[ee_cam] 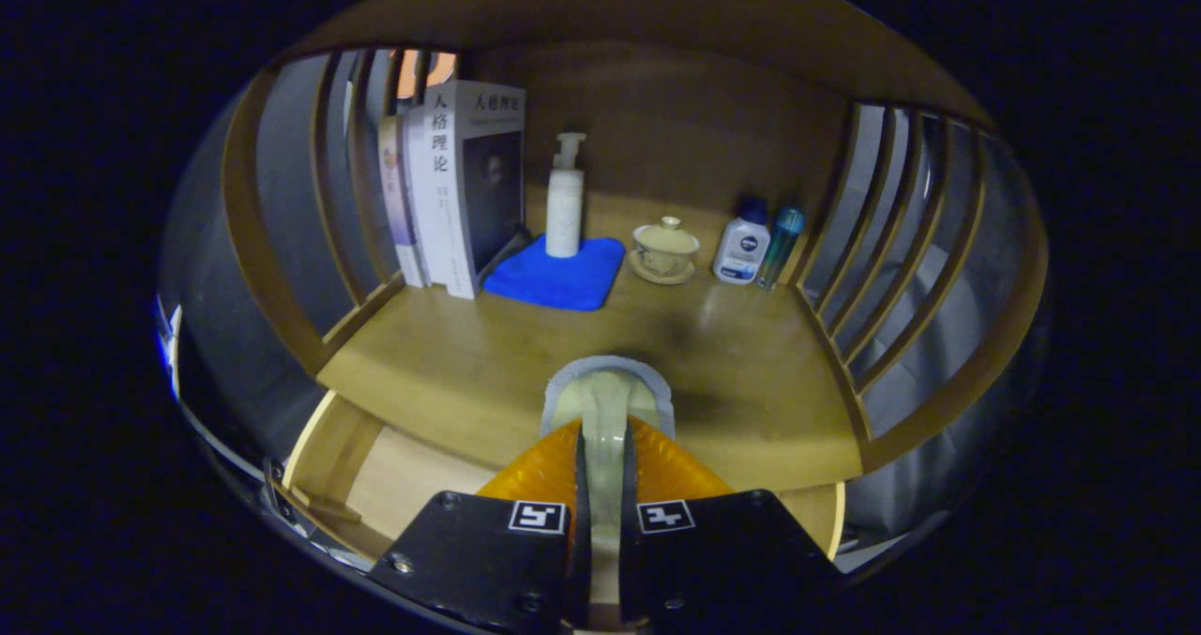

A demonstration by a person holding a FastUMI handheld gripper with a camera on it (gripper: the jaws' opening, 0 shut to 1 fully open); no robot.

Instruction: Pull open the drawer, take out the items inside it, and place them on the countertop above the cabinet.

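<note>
The wooden countertop (525, 372) is spreading ahead, the open drawer (403, 485) sitting below its near edge. Books (460, 194) are standing far left beside a blue cloth (558, 279). The gripper (607, 447) is clenching a pale roll of tape (608, 400) over the countertop's near edge.

Wooden countertop (488, 372) beyond the fingers, carrying at far left upright books (460, 185), then blue cloth (558, 274), lidded cup on saucer (664, 250), two small bottles (755, 241) at far right.
</note>
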